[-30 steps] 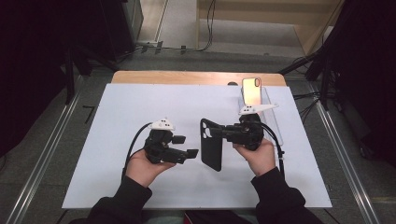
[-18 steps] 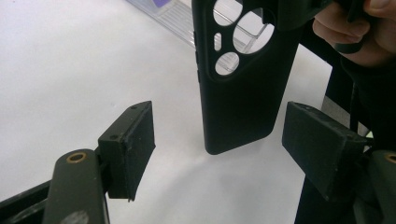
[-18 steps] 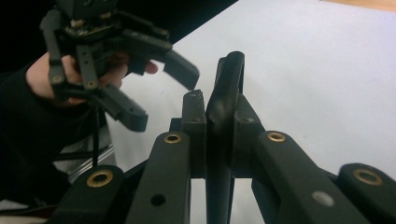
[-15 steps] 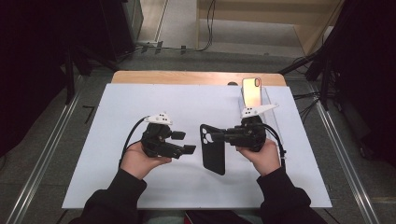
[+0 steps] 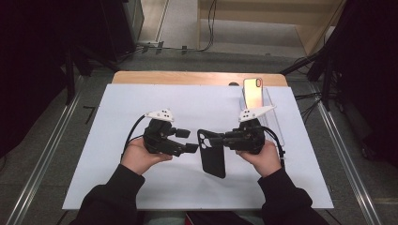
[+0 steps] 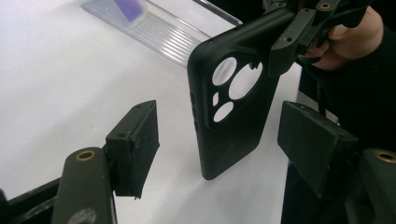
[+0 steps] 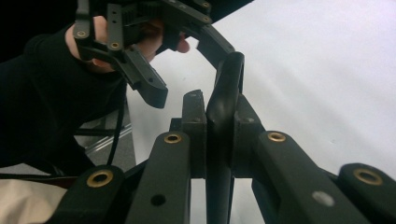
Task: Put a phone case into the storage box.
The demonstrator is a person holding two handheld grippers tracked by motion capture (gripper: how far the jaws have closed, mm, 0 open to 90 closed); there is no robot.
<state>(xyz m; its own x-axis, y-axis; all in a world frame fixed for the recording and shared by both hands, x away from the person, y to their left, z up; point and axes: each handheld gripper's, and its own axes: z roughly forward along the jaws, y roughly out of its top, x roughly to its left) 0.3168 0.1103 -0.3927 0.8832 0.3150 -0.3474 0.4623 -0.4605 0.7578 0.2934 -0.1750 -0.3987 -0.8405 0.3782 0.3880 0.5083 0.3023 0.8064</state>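
The white table (image 5: 141, 108) takes up most of the high view, a wooden edge (image 5: 187, 78) showing along its far side at twelve o'clock. Up at about one o'clock a clear stand (image 5: 271, 108) holds a phone (image 5: 253, 92) upright, gold back to the camera, well apart from the action.

Centre stage now: the right gripper (image 5: 212, 139) comes in from three o'clock and pinches a black phone case (image 5: 212, 155) by its upper edge, jaws pressed together on the rim beside the camera cut-outs. The case hangs clear of the table, tilted, its long end pointing to six o'clock. In the right gripper view the case (image 7: 223, 116) sits edge-on, squeezed between the pads.

From nine o'clock, the left gripper (image 5: 187, 140) lines up just beside the case. Its jaws are spread, and they have just been closing a little. The left gripper view shows the case (image 6: 233, 102) between them, neither pad pressing on it.

So, by my read: the case is picked up and presented. Left to do is the second grip, and then, most likely, getting the case and that phone together.
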